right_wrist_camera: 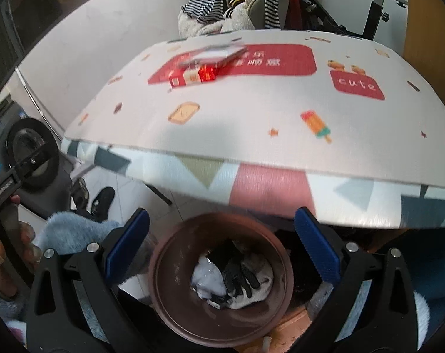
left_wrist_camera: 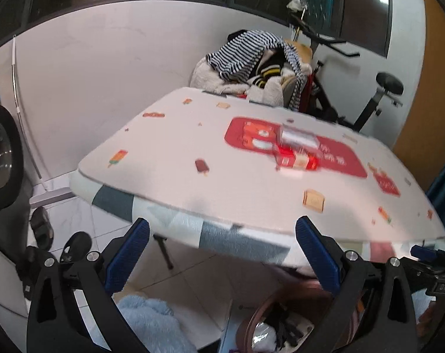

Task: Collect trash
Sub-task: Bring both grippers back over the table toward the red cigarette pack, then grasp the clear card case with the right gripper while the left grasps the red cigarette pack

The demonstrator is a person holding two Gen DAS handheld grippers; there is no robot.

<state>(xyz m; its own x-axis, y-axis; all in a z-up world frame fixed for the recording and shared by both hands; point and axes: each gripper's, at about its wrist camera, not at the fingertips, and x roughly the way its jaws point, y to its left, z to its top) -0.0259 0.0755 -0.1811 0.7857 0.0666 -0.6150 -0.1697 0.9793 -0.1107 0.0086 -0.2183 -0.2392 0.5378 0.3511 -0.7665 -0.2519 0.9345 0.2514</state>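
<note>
Right gripper (right_wrist_camera: 221, 236) spread wide, nothing between its fingers — poised above the brown bin (right_wrist_camera: 175, 317), which holds crumpled trash (right_wrist_camera: 234, 279). Left gripper (left_wrist_camera: 222, 248) likewise released, empty. Red box (left_wrist_camera: 296, 160) lies on the table (left_wrist_camera: 193, 188) — blurred.

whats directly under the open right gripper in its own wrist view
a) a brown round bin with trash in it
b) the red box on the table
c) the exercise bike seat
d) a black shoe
a: the right gripper stands wide open and empty above the brown bin, which sits below the table edge with crumpled trash inside.
</note>
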